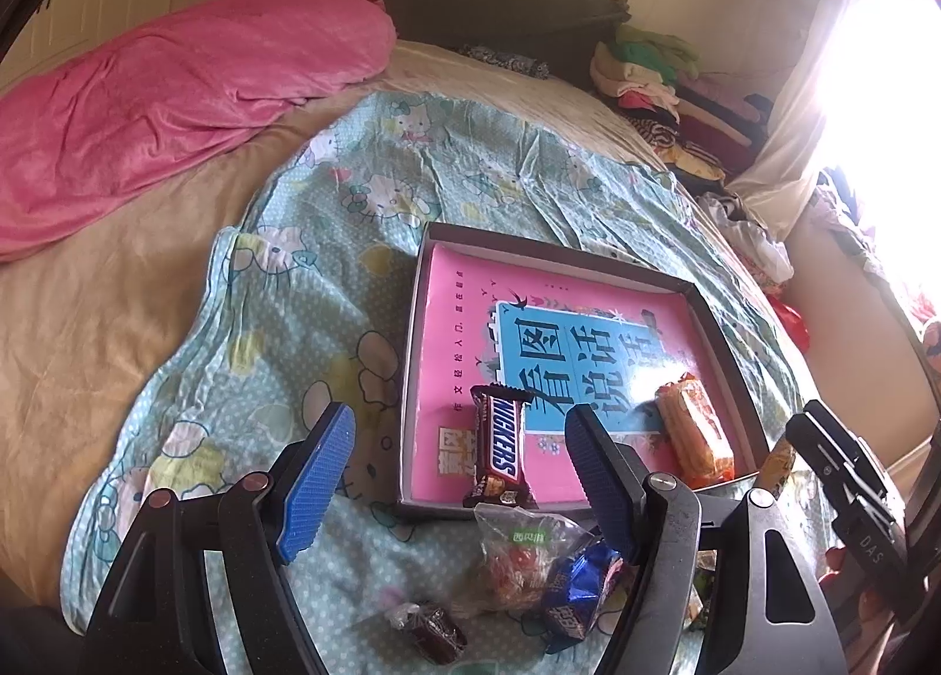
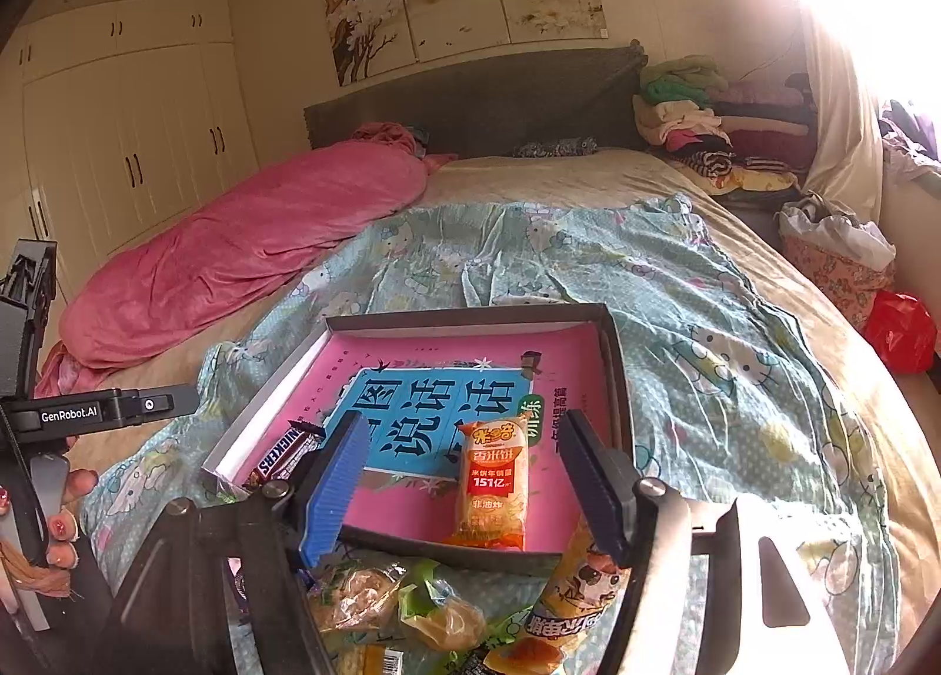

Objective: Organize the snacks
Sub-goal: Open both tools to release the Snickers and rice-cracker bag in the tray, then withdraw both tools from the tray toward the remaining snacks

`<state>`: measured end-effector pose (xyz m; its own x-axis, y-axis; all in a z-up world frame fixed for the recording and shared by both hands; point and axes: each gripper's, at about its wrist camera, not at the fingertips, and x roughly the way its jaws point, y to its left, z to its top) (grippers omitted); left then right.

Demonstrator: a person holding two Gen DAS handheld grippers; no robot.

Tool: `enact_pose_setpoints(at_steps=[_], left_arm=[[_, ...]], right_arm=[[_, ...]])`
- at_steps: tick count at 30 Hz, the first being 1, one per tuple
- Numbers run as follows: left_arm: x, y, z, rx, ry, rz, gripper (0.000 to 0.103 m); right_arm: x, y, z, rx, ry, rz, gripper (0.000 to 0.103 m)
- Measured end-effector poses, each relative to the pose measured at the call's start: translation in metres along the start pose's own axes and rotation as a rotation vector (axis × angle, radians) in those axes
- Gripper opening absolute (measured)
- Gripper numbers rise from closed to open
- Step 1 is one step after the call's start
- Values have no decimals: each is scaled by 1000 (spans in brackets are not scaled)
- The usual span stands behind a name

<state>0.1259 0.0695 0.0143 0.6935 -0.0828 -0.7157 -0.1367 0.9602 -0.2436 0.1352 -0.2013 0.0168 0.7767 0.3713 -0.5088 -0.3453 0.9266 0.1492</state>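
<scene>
A shallow box (image 1: 726, 334) (image 2: 611, 357) with a pink and blue book cover as its floor lies on the Hello Kitty sheet. In it lie a Snickers bar (image 1: 500, 448) (image 2: 285, 454) and an orange rice-cracker pack (image 1: 694, 431) (image 2: 493, 484). My left gripper (image 1: 459, 457) is open and empty above the box's near edge, the Snickers between its fingers in view. My right gripper (image 2: 461, 475) is open and empty, with the cracker pack between its fingers in view. Loose snacks lie in front of the box: a clear candy bag (image 1: 517, 557), a blue wrapper (image 1: 579, 587), a dark candy (image 1: 435, 625), a yellow cartoon pack (image 2: 573, 587), clear packs (image 2: 359, 595).
A pink blanket roll (image 1: 176, 104) (image 2: 247, 251) lies on the left of the bed. A pile of clothes (image 1: 664, 87) (image 2: 700, 116) sits at the headboard's right. Bags (image 2: 841, 257) stand off the bed's right side. The right gripper's body (image 1: 847, 493) shows beside the box.
</scene>
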Motion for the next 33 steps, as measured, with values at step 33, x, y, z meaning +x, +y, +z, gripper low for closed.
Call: enact_pose_setpoints(at_steps=[33], left_arm=[[-16, 6, -22, 23, 47, -8, 79]], right_arm=[[-41, -27, -15, 102, -8, -50, 75]])
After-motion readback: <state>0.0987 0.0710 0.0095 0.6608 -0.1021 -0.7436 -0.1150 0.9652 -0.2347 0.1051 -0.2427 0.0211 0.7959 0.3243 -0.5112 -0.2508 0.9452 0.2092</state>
